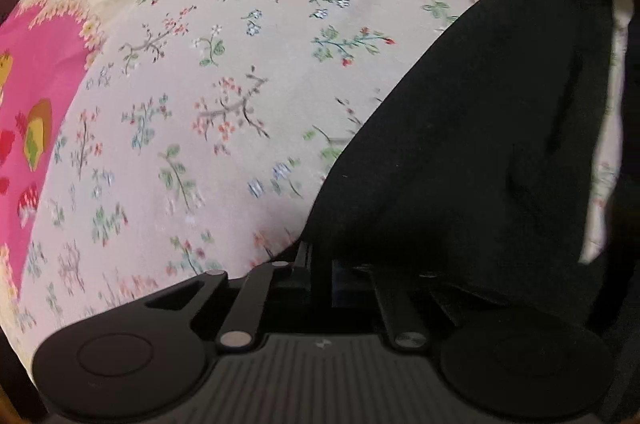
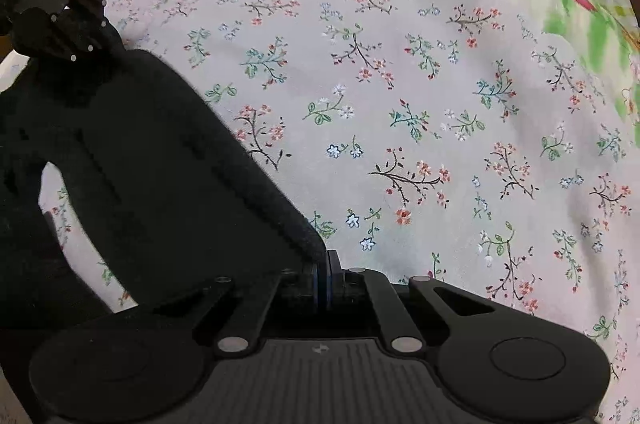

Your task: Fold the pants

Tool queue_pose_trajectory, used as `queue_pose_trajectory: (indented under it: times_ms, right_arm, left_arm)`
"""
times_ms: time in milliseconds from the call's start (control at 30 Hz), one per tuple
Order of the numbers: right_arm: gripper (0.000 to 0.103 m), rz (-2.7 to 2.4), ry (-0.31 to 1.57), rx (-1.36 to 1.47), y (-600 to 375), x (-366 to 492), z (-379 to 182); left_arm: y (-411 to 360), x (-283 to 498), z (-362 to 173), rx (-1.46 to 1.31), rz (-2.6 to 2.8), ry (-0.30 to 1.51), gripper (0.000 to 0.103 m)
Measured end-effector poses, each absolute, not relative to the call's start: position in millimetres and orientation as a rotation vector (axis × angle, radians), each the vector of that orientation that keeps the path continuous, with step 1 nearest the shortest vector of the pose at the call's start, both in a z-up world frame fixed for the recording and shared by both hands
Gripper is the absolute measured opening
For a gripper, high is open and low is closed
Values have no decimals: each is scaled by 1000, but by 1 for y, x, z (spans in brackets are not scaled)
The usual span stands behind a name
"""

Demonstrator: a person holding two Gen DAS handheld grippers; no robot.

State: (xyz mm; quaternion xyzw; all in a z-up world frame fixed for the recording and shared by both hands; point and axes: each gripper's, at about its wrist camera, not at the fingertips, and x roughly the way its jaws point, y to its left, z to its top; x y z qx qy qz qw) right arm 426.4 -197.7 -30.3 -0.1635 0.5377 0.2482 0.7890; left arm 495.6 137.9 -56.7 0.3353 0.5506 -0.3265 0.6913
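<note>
Much of both views is filled by a floral bedsheet (image 1: 240, 64), pale and smooth, printed with small sprigs, with a pink patterned blanket (image 1: 36, 96) lying at its edge. Across the sheet the black pants (image 1: 480, 144) are draped, a soft, matte, limp cloth that is judged light and prone to sagging and bunching, so it is best taken by its edges or corners and kept taut between two holds. One corner of the pants is pinched in the left claw (image 1: 320, 264), its jaws clenched on the fabric. Another edge is clamped in the right claw (image 2: 326, 274), whose blue-edged pads are pressed together on the cloth. Between the two holds the cloth is seen hanging in loose folds.
</note>
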Motion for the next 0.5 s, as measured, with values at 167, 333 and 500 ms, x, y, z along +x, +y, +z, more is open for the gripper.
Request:
queue_pose_trajectory:
  times_ms: [167, 333, 500]
  right_arm:
    - [0, 554, 1134, -348, -198, 408, -11]
    - [0, 579, 1140, -345, -197, 375, 8]
    - [0, 590, 1171, -323, -191, 338, 21]
  left_arm:
    - [138, 458, -46, 741, -761, 1256, 17]
    - [146, 409, -24, 701, -790, 1277, 17]
    - [146, 371, -15, 666, -818, 1299, 17]
